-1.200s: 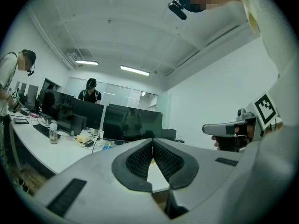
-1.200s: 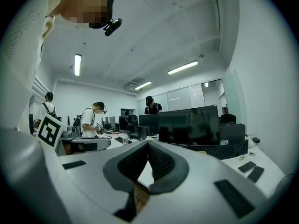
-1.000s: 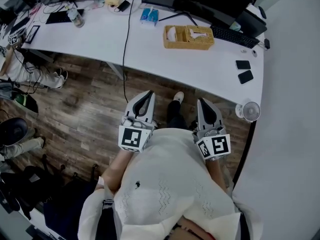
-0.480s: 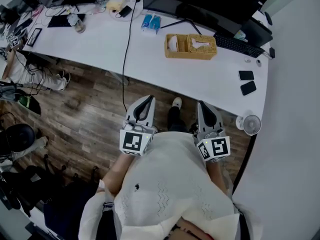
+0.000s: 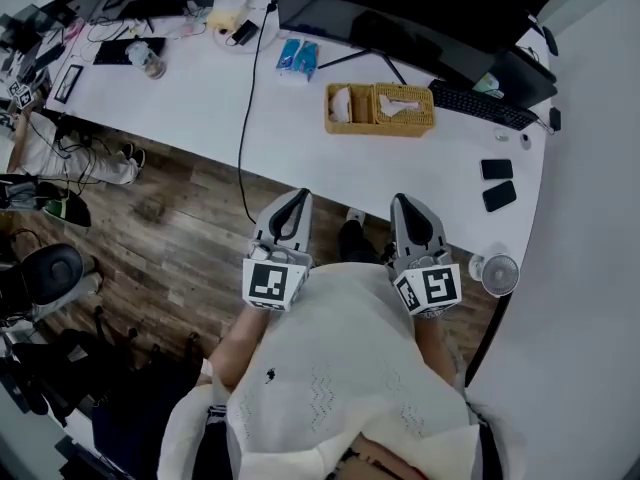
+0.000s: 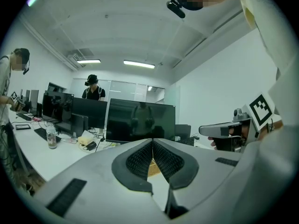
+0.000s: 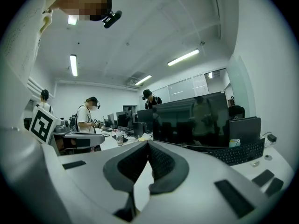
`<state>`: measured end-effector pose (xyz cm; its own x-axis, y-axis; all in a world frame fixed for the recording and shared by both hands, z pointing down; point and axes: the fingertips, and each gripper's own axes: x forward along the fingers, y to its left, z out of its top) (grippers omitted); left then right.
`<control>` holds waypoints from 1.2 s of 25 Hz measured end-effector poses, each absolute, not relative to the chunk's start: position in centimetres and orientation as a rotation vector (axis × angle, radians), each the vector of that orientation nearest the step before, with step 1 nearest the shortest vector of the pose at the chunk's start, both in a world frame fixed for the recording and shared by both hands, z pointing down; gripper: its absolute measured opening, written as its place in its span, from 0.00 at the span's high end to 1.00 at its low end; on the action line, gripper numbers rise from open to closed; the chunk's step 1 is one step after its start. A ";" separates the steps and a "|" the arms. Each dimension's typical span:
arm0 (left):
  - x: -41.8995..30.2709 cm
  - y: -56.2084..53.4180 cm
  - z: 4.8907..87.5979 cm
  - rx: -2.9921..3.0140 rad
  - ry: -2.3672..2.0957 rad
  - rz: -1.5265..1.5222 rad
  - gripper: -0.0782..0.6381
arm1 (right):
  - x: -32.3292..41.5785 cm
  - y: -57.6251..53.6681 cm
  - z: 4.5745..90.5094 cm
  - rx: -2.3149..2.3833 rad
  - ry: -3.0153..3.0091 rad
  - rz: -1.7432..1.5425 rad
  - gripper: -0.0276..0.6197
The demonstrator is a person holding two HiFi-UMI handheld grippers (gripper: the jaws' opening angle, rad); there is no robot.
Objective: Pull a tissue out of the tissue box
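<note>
white office desk (image 5: 300,118) runs across the room ahead of me, above a brown wood-plank floor (image 5: 170,218). on it, in front of the black monitors (image 5: 400,8), sits the tan woven wicker tissue box (image 5: 404,118), with a white tissue (image 5: 400,101) poking up through its top slot.

as i judge it, nothing of the task is done yet: the tissue is untouched in the box. my grey left gripper (image 5: 299,196) and grey right gripper (image 5: 402,202) hang close to my body, well apart from the box. both have their jaws pressed together with nothing between them. reaching in, opening, pinching and pulling are all left.

no brand reads anywhere. only the black-and-white square markers (image 5: 272,282) on the gripper cubes stand out, and the print on the blue packets (image 5: 297,56) is too small to tell.
</note>
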<state>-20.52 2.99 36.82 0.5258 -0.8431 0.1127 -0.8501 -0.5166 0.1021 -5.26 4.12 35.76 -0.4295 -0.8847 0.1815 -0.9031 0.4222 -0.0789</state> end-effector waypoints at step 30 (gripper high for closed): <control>-6.4 -10.6 37.6 2.638 -1.452 0.186 0.87 | 8.4 -8.7 36.5 1.548 -2.521 0.228 0.96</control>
